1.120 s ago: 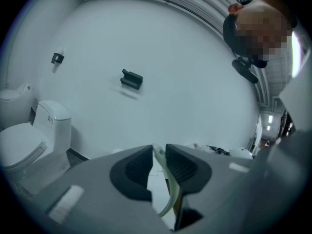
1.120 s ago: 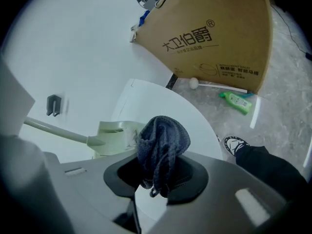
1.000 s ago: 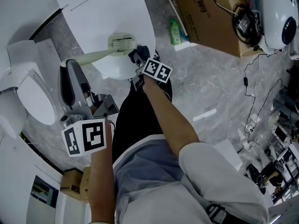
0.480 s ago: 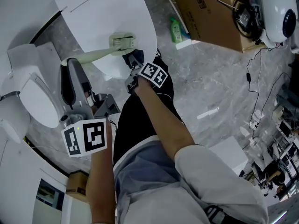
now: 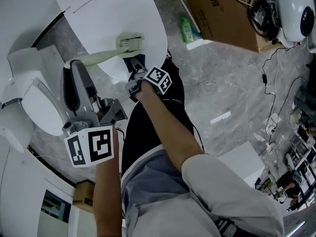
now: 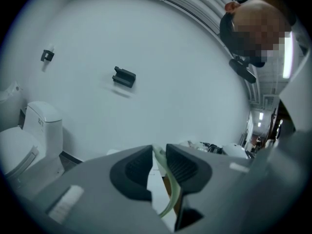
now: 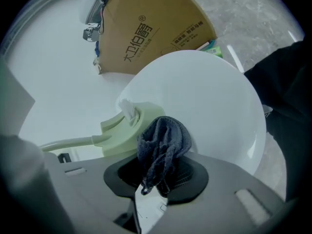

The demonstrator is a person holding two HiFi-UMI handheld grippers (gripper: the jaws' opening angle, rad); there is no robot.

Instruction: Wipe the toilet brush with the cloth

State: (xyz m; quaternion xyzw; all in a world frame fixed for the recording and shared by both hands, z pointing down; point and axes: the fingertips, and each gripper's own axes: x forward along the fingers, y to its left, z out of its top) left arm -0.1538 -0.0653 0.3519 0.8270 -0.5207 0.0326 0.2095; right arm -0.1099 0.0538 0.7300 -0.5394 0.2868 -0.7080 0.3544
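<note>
Left gripper [image 6: 157, 164]: jaws drawn in narrow, clamped on the thin pale green handle of the toilet brush [image 5: 129, 43], which curves up between the ribbed pads. Marker cube [image 5: 90, 147] sits low on this gripper, over the person's forearm. Right gripper [image 7: 157, 173]: jaws pinched tight on a dark blue cloth [image 7: 163, 141], bunched and standing up out of the pads. The top of the cloth lies against the near side of the brush's pale green head; white bristles show at the far side of the head. Brush held roughly level, handle running from the left gripper across to the head over a white rounded surface [image 5: 113, 9]. Toilet [image 5: 34, 102] at the left, on grey marbled floor [image 5: 227, 83]. Farther off, a small green bottle [image 5: 186, 31] beside a cardboard box [image 5: 222, 14].
</note>
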